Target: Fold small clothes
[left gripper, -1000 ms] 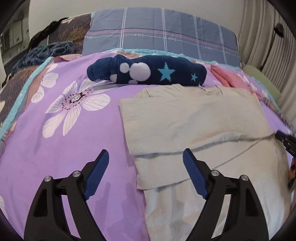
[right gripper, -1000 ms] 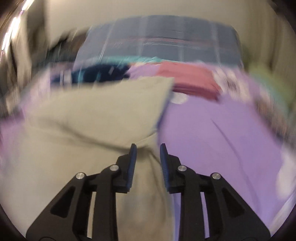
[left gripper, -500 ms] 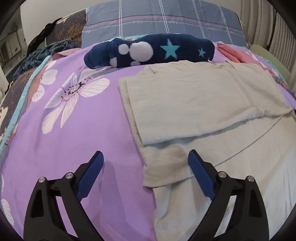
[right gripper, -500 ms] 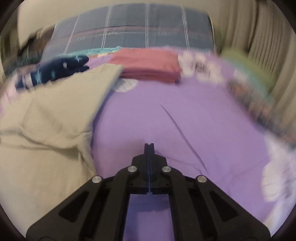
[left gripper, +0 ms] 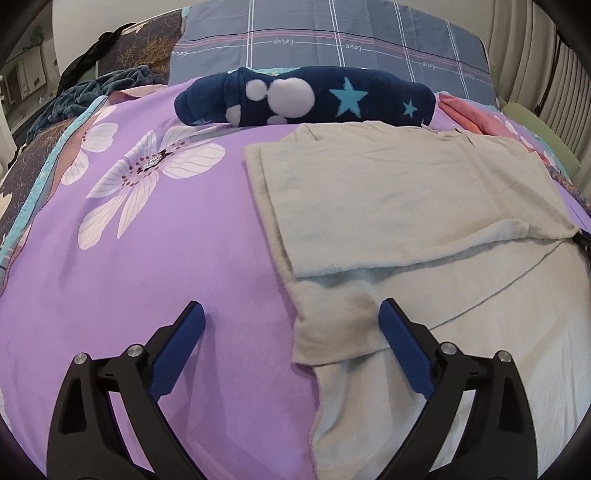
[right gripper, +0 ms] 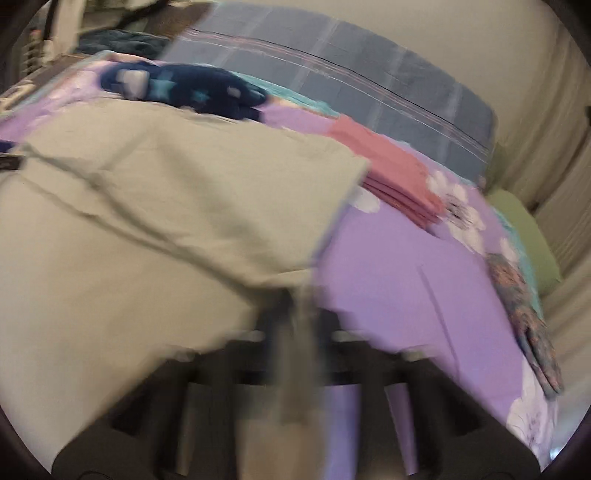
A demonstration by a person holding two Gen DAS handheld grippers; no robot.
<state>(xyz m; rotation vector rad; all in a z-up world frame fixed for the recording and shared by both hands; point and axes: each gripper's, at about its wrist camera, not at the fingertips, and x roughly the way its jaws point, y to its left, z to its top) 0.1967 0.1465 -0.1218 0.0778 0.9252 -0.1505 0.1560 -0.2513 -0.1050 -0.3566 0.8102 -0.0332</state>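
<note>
Shirt (left gripper: 388, 206), beige, flat on bed (left gripper: 110, 295) in left wrist view, upper half folded down over lower half, fold edge slanting from near centre to right rim. Short sleeve (left gripper: 332, 325) sticking out from under fold at shirt's left side, lying on purple flowered sheet. Left gripper (left gripper: 290, 305) low over bed, pointed steeply down, jaws spread about as wide as they go after just opening further. Sleeve between its blue pads but gripped by neither: right pad just beside sleeve's right edge, left pad well apart over bare sheet. Nothing held. Navy fleece (left gripper: 303, 98) with white dots and pale blue stars lying across bed just beyond shirt's far edge. Pink stack (left gripper: 469, 114) to right of fleece, grey checked pillow (left gripper: 332, 33) behind both. Dark tip of right gripper (left gripper: 583, 240) at right rim, touching corner of folded layer.

Right wrist view heavily blurred. Shirt filling left half, folded layer ending in slanted edge toward centre, bare purple sheet to right. Right gripper at bottom centre, fingers drawn together, beige strip of shirt smeared across them and seemingly pinched there; exact hold hard to make out through blur. Fleece at top left past shirt, pink stack just beside shirt's far right corner, pillow along back.
</note>
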